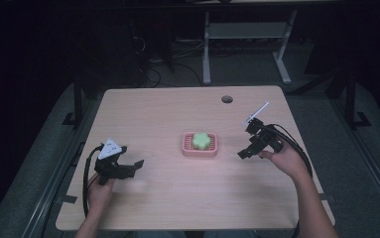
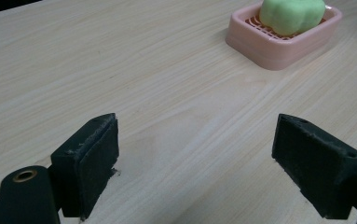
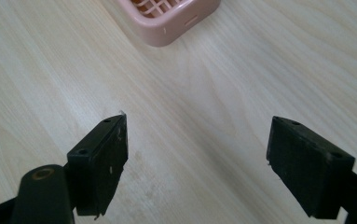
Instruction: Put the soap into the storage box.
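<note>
Flanking pink soap dish with green soap, mid-desk | left tool, right tool: both wide, empty | step: approach | next: likely close in on soap

Green lobed soap lying in pink slotted dish, mid-table, untouched.

I can read no text, label, brand or number on anything here. The grey plate on top of my left gripper, well to the left of the pink soap tray, carries a few small dark dots, but they are too small for me to read as signs. The tray itself has no print on its wall.
</note>
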A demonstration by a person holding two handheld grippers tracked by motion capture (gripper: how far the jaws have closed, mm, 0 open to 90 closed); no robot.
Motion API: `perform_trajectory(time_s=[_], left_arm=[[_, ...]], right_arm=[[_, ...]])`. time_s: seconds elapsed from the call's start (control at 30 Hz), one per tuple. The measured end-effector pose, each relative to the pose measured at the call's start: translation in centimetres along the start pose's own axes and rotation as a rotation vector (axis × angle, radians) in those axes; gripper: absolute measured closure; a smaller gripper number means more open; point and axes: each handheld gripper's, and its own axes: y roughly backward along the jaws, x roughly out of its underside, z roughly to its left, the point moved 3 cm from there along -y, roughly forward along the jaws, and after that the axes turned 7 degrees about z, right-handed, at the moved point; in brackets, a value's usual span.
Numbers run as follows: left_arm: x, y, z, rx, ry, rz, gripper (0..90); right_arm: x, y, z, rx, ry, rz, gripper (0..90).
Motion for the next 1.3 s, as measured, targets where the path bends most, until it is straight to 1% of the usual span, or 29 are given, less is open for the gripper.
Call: perform_trajectory(time_s=[0.2,0.47,0.73,0.8,1.0,1.13,1.3], left_arm=[[0.0,0.0,0.0,-0.002,-0.008,0.004,14.4],[0.0,0.0,0.0,-0.002,-0.004,0.0,14.4],[0.0,0.0,0.0,-0.003,-0.008,0.005,14.4],[0.0,0.0,0.0,-0.003,-0.009,0.006,14.4],[0.0,0.0,0.0,-0.003,-0.011,0.007,14.4],[0.0,0.0,0.0,-0.004,-0.014,0.011,14.4],[0.0,0.0,0.0,-0.004,-0.013,0.01,14.4]], right_arm=[[1.0,0.0,-0.1,-0.002,-0.015,-0.01,19.8],[2.3,-0.2,-0.2,-0.005,-0.032,-0.014,19.8],[4.1,-1.1,0.1,-0.012,-0.046,-0.013,19.9],[4.5,-1.2,0.1,-0.012,-0.054,-0.019,19.9],[5.6,-1.3,0.4,-0.002,-0.055,-0.037,20.2],[6.3,-1.7,0.5,-0.006,-0.063,-0.035,20.2],[7.2,-2.0,0.8,-0.01,-0.071,-0.047,20.2]])
